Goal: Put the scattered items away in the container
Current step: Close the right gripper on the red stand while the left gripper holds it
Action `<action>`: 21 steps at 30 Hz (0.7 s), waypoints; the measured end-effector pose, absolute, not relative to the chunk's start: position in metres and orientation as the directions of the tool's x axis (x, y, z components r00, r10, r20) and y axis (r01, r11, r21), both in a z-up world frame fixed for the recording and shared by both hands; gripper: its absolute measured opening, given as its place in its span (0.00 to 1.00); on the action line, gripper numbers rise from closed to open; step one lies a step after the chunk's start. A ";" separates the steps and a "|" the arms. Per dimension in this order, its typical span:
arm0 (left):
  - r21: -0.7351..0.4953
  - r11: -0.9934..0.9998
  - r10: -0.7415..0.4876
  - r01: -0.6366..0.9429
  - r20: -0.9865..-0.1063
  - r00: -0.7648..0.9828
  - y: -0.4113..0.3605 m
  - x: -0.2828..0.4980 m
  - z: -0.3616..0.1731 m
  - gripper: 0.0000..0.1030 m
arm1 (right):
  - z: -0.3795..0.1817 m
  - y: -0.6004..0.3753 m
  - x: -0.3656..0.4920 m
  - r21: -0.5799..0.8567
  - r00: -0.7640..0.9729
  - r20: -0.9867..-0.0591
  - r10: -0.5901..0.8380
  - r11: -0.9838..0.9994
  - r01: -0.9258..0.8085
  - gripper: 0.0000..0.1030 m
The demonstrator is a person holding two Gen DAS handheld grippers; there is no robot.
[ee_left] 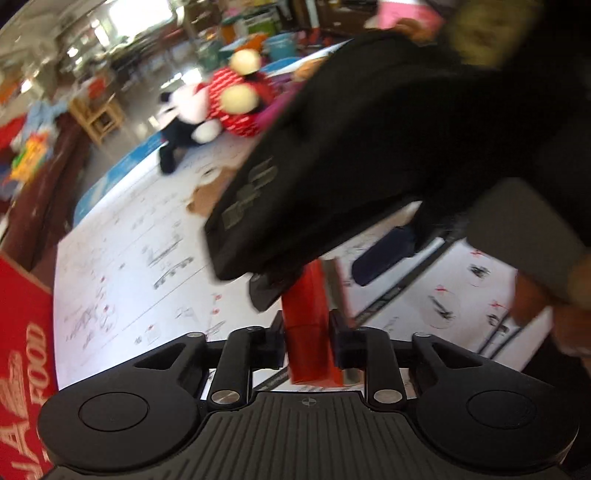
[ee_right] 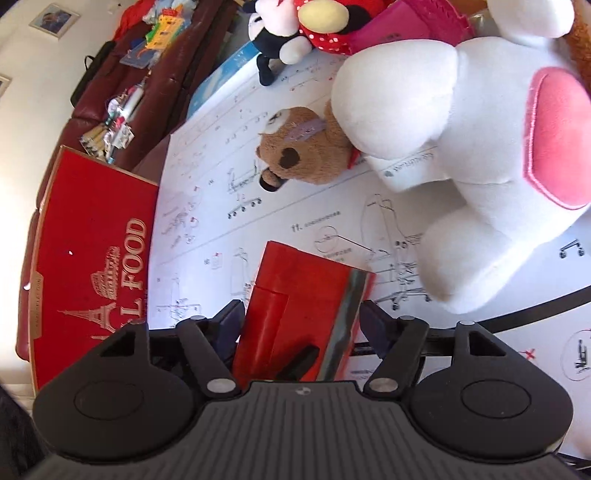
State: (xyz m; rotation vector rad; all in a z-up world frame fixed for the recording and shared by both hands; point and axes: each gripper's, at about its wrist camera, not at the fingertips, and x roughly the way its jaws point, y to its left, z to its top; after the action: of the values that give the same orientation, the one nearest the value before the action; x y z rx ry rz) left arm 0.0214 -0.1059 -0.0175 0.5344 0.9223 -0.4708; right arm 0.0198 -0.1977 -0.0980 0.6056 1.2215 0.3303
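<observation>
A flat red box (ee_left: pixel 308 299) stands between both grippers above the paper-covered table (ee_right: pixel 221 177). My left gripper (ee_left: pixel 306 332) is shut on its thin edge, pads pressing both faces. My right gripper (ee_left: pixel 321 275) comes down from above, its black body filling the upper part of the left wrist view. In the right wrist view, the red box (ee_right: pixel 295 288) lies across the right gripper (ee_right: pixel 303 325); the pads flank its two long sides and do not seem to press. The red container (ee_right: pixel 92 240) marked FOOD lies at the table's left edge, also the red container (ee_left: pixel 22 350).
A large white plush (ee_right: pixel 461 147), a brown bear (ee_right: pixel 306 155) and a mouse plush in a red dotted dress (ee_right: pixel 295 29) lie on the table beyond the box. A dark red sofa (ee_right: pixel 147 85) with clutter runs along the left. A person's hand (ee_left: pixel 535 306) shows at right.
</observation>
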 end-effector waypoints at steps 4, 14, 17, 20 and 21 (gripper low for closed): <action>0.203 0.762 -0.175 0.614 -0.850 0.497 -0.111 0.019 -0.019 0.20 | -0.101 -0.197 0.019 0.611 0.323 -0.764 0.559 0.787 0.083 0.69; 0.155 0.837 -0.109 0.525 -0.893 0.438 -0.083 0.039 -0.031 0.41 | -0.110 -0.206 0.011 0.633 0.323 -0.753 0.573 0.765 0.119 0.35; 0.164 0.835 -0.106 0.525 -0.889 0.446 -0.082 0.038 -0.031 0.38 | -0.109 -0.205 0.011 0.634 0.319 -0.753 0.576 0.764 0.120 0.35; 0.163 0.830 -0.117 0.534 -0.885 0.451 -0.082 0.033 -0.029 0.30 | -0.107 -0.204 0.012 0.640 0.314 -0.750 0.582 0.758 0.127 0.35; 0.158 0.827 -0.124 0.539 -0.885 0.449 -0.082 0.035 -0.029 0.28 | -0.106 -0.203 0.012 0.645 0.313 -0.747 0.587 0.753 0.126 0.37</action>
State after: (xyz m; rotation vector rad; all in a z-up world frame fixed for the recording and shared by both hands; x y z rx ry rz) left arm 0.0349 -0.0818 -0.0285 0.4555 1.0306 -0.4276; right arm 0.0116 -0.2034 -0.1062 0.6900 1.2367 0.3378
